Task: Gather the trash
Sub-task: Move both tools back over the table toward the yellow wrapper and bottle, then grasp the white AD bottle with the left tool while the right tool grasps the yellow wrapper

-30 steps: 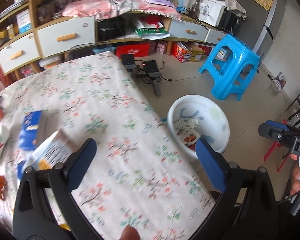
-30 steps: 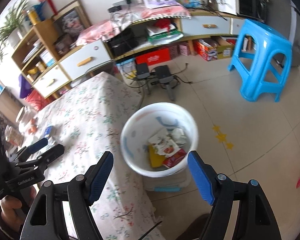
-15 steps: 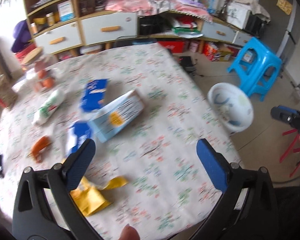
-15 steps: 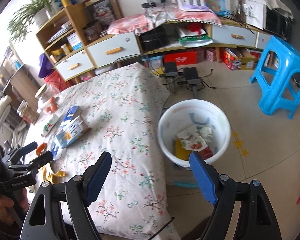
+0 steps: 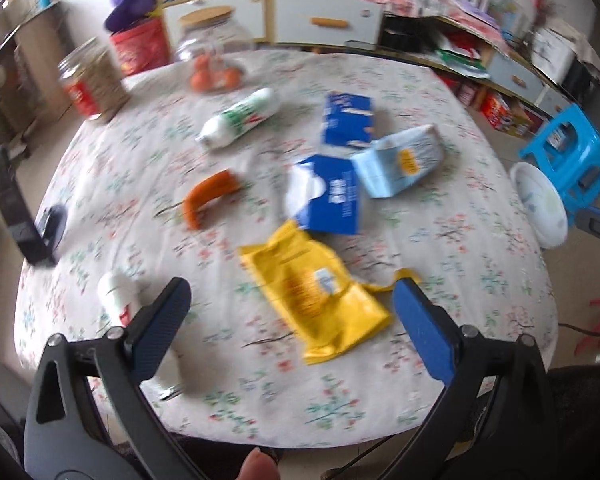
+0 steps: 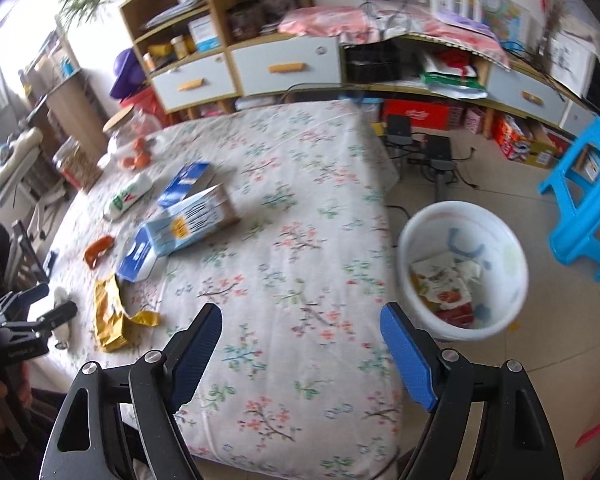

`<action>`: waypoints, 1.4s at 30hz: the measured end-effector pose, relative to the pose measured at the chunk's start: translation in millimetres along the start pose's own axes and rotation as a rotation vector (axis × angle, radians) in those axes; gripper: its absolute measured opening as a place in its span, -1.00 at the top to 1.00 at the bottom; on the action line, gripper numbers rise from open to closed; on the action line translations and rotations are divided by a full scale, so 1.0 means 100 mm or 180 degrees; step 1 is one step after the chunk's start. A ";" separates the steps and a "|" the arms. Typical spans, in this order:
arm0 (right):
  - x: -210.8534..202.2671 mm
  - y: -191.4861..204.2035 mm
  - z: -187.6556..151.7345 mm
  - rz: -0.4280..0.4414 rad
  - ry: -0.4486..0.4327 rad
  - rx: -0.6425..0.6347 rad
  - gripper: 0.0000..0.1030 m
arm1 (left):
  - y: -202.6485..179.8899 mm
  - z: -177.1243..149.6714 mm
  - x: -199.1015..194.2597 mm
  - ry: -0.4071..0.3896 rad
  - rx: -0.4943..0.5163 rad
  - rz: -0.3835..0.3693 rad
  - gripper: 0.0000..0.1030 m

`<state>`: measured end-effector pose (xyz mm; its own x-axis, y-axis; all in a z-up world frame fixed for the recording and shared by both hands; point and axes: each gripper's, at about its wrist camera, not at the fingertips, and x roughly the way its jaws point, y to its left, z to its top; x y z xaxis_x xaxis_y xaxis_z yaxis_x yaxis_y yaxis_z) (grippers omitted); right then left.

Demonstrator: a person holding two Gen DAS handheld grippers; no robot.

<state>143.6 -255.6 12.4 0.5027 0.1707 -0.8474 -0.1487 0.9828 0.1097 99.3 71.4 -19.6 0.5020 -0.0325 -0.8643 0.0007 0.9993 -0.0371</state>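
Trash lies on the flowered tablecloth (image 5: 440, 248): a yellow wrapper (image 5: 316, 300), a blue pack (image 5: 328, 200), a light-blue carton (image 5: 404, 164), a blue box (image 5: 348, 120), an orange wrapper (image 5: 208, 196), a white tube (image 5: 240, 118) and a small white bottle (image 5: 116, 292). My left gripper (image 5: 288, 312) is open and empty, just above the yellow wrapper. My right gripper (image 6: 300, 344) is open and empty over the table's right part. The white trash bucket (image 6: 420, 224) stands on the floor to the right, with wrappers inside. The yellow wrapper (image 6: 108, 316) also shows in the right wrist view.
A glass jar with oranges (image 5: 212, 56) and a brown jar (image 5: 92, 84) stand at the table's far side. A blue stool (image 6: 584, 196) stands beyond the bucket. Shelves and drawers (image 6: 284, 64) line the back wall. Cables and adapters (image 6: 424, 152) lie on the floor.
My left gripper swung left from the bucket to over the trash on the table. My right gripper also turned left, from over the bucket to over the table edge. Both stayed open.
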 end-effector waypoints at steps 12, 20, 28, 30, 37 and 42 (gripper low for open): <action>0.54 1.02 0.00 0.0061 0.0236 -0.0669 -0.61 | 0.90 -0.26 0.18 0.0165 -0.0663 0.0163 -0.96; 0.89 1.70 -0.14 0.0236 0.0289 -0.1233 -0.61 | 1.15 -0.40 0.48 0.0359 -0.0942 -0.0047 -0.49; 1.10 2.22 -0.30 0.0548 0.0395 -0.1623 -0.61 | 1.25 -0.48 0.43 0.0241 -0.0945 -0.0170 0.26; 1.14 2.31 -0.34 0.0605 0.0431 -0.1684 -0.61 | 1.26 -0.48 0.41 0.0217 -0.0926 -0.0192 0.26; 1.34 2.51 -0.44 0.0673 0.0611 -0.1774 -0.61 | 1.31 -0.47 0.33 0.0111 -0.0900 -0.0182 0.26; 1.49 2.57 -0.47 0.0639 0.0723 -0.1801 -0.61 | 1.32 -0.44 0.35 0.0112 -0.0915 -0.0200 0.26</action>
<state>140.1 19.1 -110.4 0.2347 0.2671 -0.9347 -0.6788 0.7332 0.0391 79.1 201.2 -76.6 0.4784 -0.0999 -0.8724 -0.2166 0.9494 -0.2274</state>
